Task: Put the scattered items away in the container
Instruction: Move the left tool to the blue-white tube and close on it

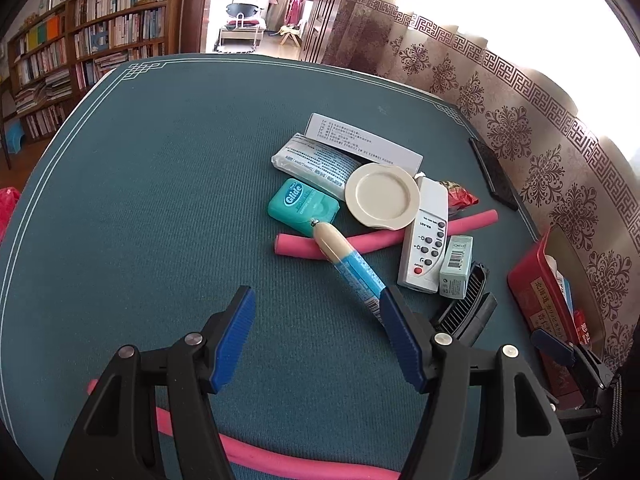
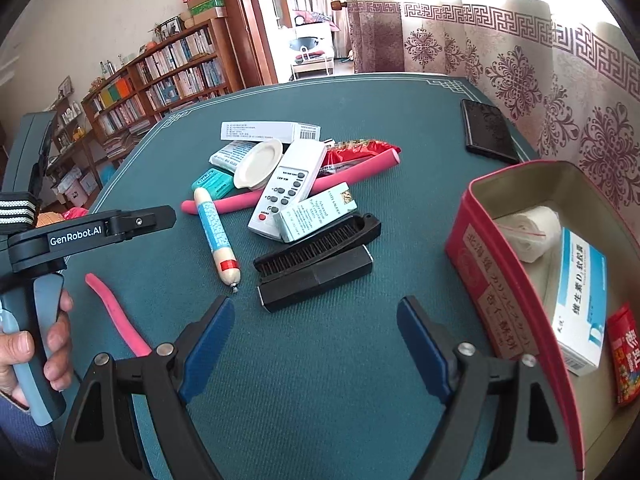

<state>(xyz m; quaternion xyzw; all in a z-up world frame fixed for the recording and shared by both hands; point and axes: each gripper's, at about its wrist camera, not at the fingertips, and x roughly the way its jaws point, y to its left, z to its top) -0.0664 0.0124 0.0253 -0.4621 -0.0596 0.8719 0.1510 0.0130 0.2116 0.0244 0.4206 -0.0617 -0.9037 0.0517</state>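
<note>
On the counter [image 2: 320, 360] most items lie piled left of the red tin [image 2: 480, 280], which holds a few; both grippers, left [image 1: 318, 340] and right [image 2: 316, 344], hover released and empty; next likely the black brush [image 2: 316, 260].

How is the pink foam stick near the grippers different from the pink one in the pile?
The near pink stick is bent and lies alone on the table. The pile's pink stick is straight and lies under the white remote and the sausage. Both are pink foam, lying flat outside the red tin.
</note>
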